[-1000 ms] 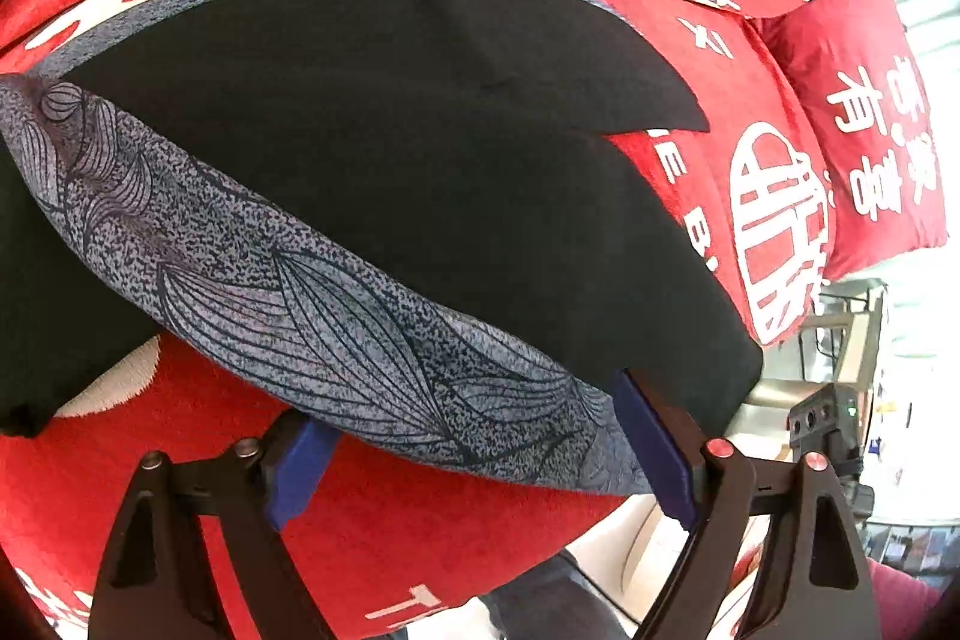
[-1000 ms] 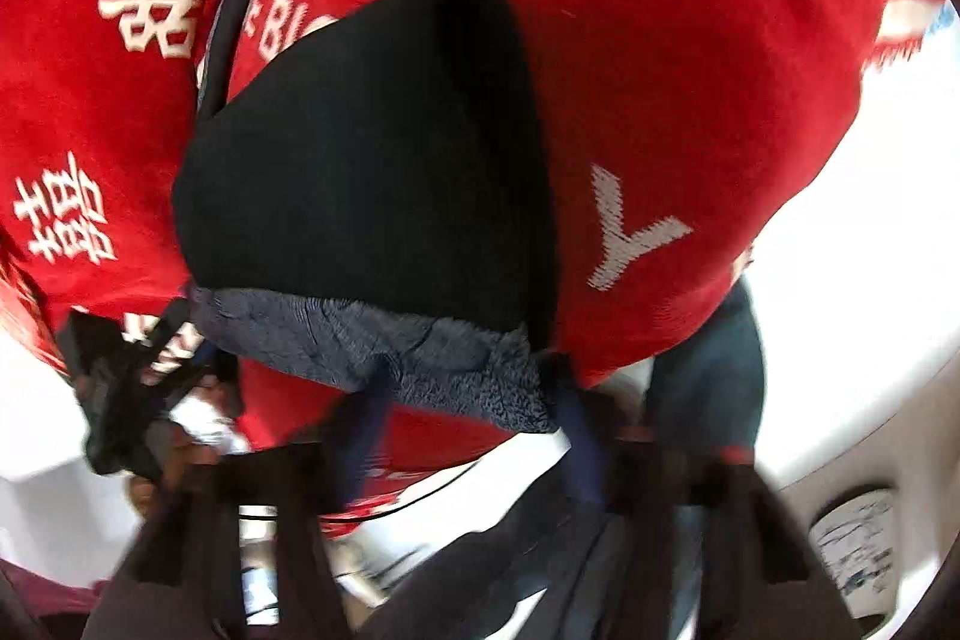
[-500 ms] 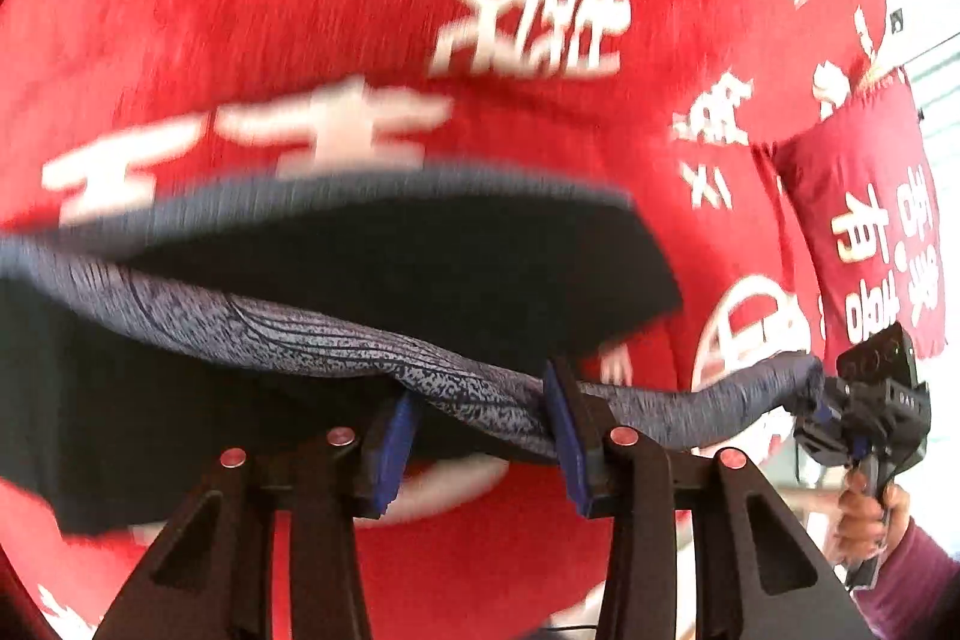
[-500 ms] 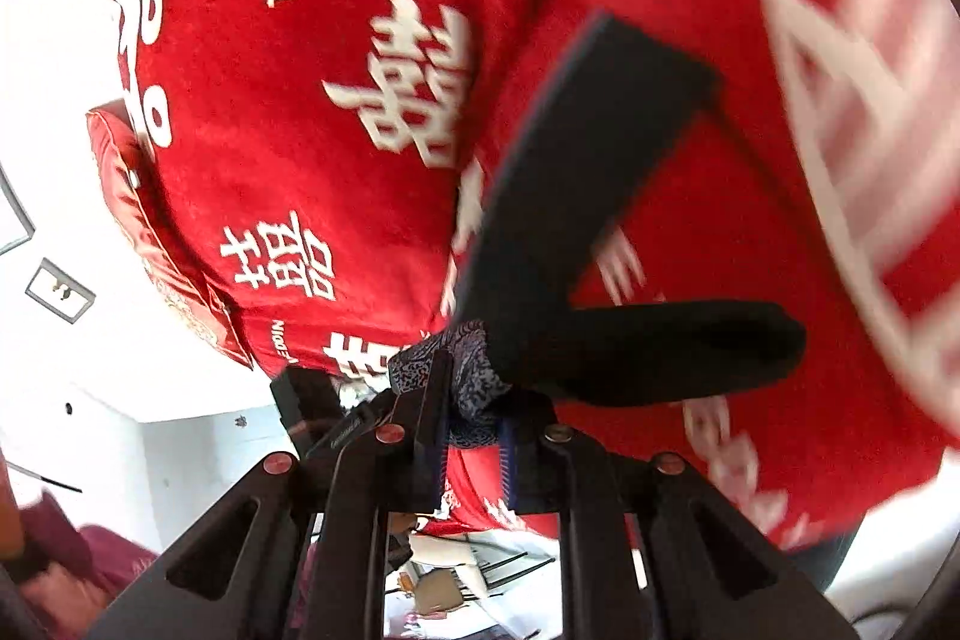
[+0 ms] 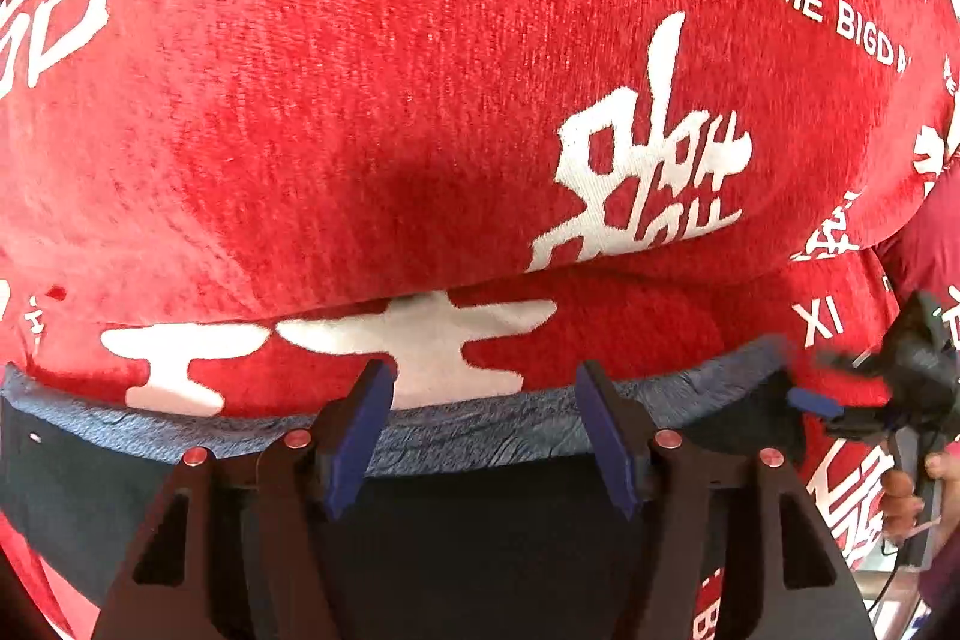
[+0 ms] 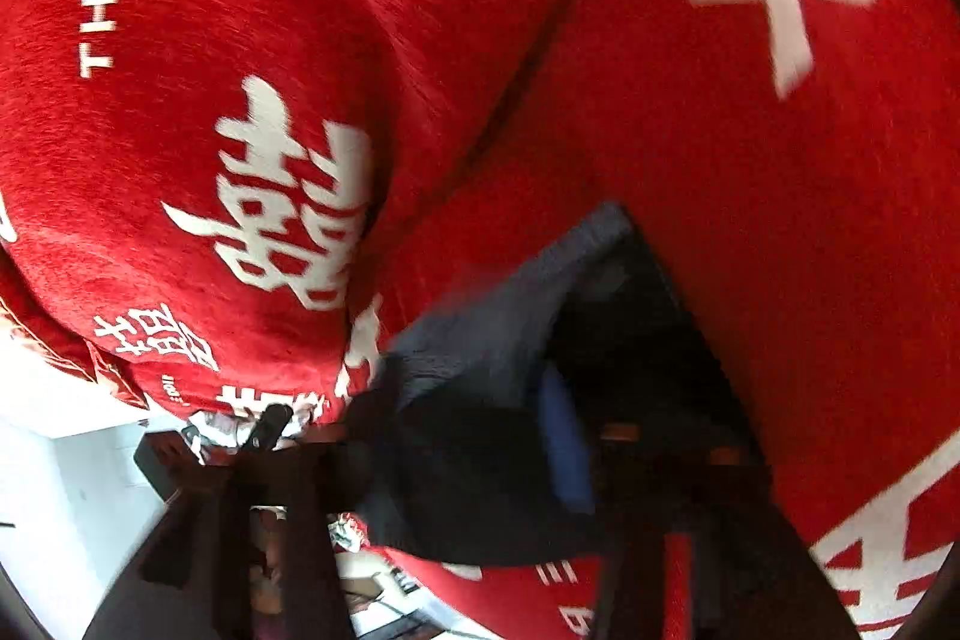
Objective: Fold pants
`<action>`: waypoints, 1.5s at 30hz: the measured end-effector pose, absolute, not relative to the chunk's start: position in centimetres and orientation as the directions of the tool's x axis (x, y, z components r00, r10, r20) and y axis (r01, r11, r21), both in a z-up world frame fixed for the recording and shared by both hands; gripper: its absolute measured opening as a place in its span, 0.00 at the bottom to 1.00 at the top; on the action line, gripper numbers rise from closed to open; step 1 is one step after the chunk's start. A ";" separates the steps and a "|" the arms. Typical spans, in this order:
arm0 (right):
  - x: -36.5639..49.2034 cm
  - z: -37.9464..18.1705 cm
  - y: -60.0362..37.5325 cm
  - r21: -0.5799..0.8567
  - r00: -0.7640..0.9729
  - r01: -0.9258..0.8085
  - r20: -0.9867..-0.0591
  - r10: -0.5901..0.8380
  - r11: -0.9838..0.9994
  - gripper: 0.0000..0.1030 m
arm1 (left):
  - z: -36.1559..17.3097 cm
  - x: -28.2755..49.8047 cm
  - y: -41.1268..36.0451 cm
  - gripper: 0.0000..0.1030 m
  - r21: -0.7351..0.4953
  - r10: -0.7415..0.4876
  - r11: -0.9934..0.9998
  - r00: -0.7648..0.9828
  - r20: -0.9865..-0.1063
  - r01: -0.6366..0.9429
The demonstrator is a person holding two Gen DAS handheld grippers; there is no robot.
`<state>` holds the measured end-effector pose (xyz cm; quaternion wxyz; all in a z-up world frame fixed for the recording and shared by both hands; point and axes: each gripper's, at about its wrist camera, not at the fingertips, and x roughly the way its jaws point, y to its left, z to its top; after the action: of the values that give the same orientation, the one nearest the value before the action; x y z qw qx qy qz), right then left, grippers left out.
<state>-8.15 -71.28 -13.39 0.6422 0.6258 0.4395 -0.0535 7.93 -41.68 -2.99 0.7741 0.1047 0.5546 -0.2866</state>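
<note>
Black pants (image 5: 480, 532) with a grey patterned waistband (image 5: 480, 427) lie flat on the red sofa cover. My left gripper (image 5: 483, 436) hovers over the band. Its jaws are opening, with the band between the blue pads (image 5: 360, 430) and neither pad pressing it. The right gripper (image 5: 840, 412) sits at the band's right end, held by a hand (image 5: 906, 496). The right wrist view is blurred. There my right gripper (image 6: 462, 460) has its jaws opening wide, and the pants (image 6: 480, 490) and their waistband (image 6: 498, 322) lie loose between them.
The red sofa cover (image 5: 360, 100) with white characters fills both views. Its backrest cushion bulges just beyond the waistband, with a crease (image 5: 600, 274) where it meets the seat. A white floor (image 6: 72, 490) shows past the sofa's edge.
Both grippers carried the waistband across the seat toward the backrest. The band now lies flat, and both pairs of jaws have spread off it.
</note>
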 end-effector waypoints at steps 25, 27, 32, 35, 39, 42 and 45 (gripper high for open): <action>-16.4 -16.7 -68.5 0.575 0.460 0.790 -0.786 0.413 0.212 0.17 | -10.9 4.5 -39.5 0.79 -0.005 -0.107 0.862 0.172 -0.979 0.508; -17.3 -15.6 -68.6 0.526 0.428 0.819 -0.826 0.366 0.229 0.41 | -9.3 4.5 -39.1 0.79 0.007 -0.117 0.860 0.209 -0.971 0.511; -19.2 -12.5 -67.5 0.591 0.511 0.769 -0.797 0.323 0.243 0.43 | -7.2 4.5 -36.9 0.79 0.023 -0.101 0.880 0.234 -0.967 0.474; -18.8 -13.1 -66.1 0.628 0.525 0.743 -0.761 0.381 0.229 0.46 | -7.5 4.5 -35.8 0.79 0.047 -0.062 0.895 0.230 -0.971 0.443; -17.9 -15.3 -65.9 0.666 0.577 0.728 -0.723 0.380 0.163 0.46 | -8.4 4.5 -35.3 0.79 0.038 -0.061 0.898 0.210 -0.976 0.437; -17.3 -18.4 -66.4 0.707 0.655 0.707 -0.662 0.365 0.014 0.47 | -9.8 3.9 -37.0 0.79 0.051 -0.057 0.881 0.214 -0.975 0.470; -17.9 -19.4 -67.0 0.734 0.724 0.669 -0.606 0.330 -0.121 0.08 | -11.4 3.7 -38.2 0.79 0.098 -0.011 0.875 0.222 -0.975 0.475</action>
<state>-17.92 -67.01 -19.45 0.5691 0.7336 0.3403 -0.1489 3.65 -38.21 -11.37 0.7576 0.1922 0.6029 -0.1603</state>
